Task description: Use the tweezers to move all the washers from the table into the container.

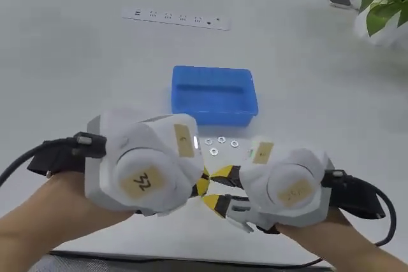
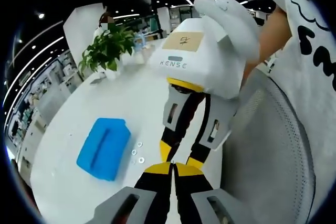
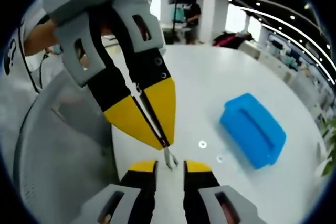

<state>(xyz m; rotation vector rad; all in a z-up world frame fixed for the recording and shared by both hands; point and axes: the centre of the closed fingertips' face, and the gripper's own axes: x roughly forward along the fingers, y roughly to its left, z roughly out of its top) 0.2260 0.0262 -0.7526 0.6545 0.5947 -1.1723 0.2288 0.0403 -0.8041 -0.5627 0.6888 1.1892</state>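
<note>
The left tool [image 3: 160, 140] is clamped on the tweezers [image 3: 168, 157] (mostly buried between its jaws, the thin tip reaching between the parted jaws of the right tool [image 3: 169, 167]), while washers [image 1: 221, 139] lie on the tabletop [image 1: 95, 62] just beside the blue container [image 1: 213, 116].

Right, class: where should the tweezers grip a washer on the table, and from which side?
Probably the rim of the washer, from above: one tweezers tip through the hole, one outside. It lies flat on the table, offering little side edge.
</note>
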